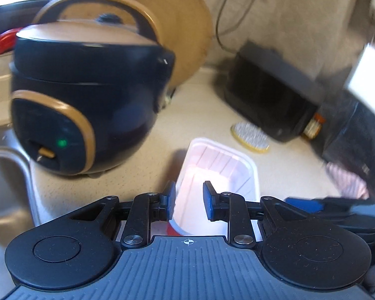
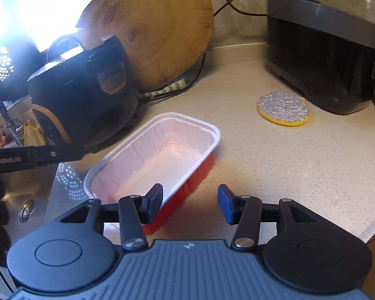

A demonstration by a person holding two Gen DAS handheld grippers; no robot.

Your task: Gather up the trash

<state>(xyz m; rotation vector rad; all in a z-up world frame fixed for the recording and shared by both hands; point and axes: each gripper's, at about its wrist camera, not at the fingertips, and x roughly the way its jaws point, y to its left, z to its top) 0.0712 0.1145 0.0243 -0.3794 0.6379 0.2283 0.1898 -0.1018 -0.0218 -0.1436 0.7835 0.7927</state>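
An empty foil tray (image 2: pixel 160 155), white inside and red outside, lies on the speckled counter (image 2: pixel 300 162). My right gripper (image 2: pixel 190 205) is open, its left finger over the tray's near long wall, its right finger over bare counter. In the left wrist view the same tray (image 1: pixel 220 172) sits just ahead of my left gripper (image 1: pixel 188 201), which is open with the tray's near rim between its fingers. The left gripper's body also shows at the left edge of the right wrist view (image 2: pixel 35 156).
A dark rice cooker (image 1: pixel 87 100) stands left of the tray, with a round wooden board (image 2: pixel 157 30) leaning behind it. A black appliance (image 2: pixel 325 55) and a yellow-rimmed scrubber pad (image 2: pixel 282 108) sit at the back right. A steel sink (image 2: pixel 25 200) lies left. A dark bag (image 1: pixel 357 150) is at the right.
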